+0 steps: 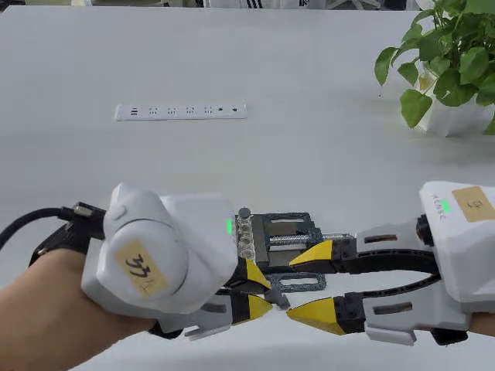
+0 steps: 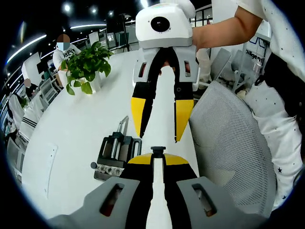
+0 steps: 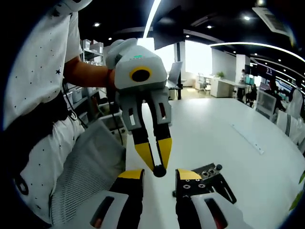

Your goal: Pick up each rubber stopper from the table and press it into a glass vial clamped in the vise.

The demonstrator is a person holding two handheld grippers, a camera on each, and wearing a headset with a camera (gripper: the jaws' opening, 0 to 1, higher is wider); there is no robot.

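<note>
Head view: left gripper (image 1: 267, 292) comes in from lower left, hand wrapped round its white body and wrist about level. Its fingers are pinched shut on a small dark stopper (image 1: 280, 300), carried just above the counter (image 1: 232, 62). Right gripper (image 1: 296, 284) reaches in from the right, fingers spread apart and nothing in them, tips either side of the stopper. Looks like a hand-over or a re-grip. Vise (image 1: 290, 232) sits just behind both tips. It clamps a row of vials (image 1: 245, 241), probably to keep them upright for pressing. The far vial looks capped already. Power strip (image 1: 182, 111) and plant (image 1: 448, 54) are well apart at the top.

Left gripper view: own fingers (image 2: 143, 160) at bottom centre clamp the stopper (image 2: 157, 150). Right gripper (image 2: 158, 136) hangs from the top, pointing straight at it with fingers wide. Vise (image 2: 114, 148) lower left.

Right gripper view: own fingers (image 3: 131, 174) at the bottom stand apart. Left gripper (image 3: 158, 162) comes from the upper centre, and its stopper (image 3: 159, 171) sits in the gap between them. Vise (image 3: 209, 179) lower right.
</note>
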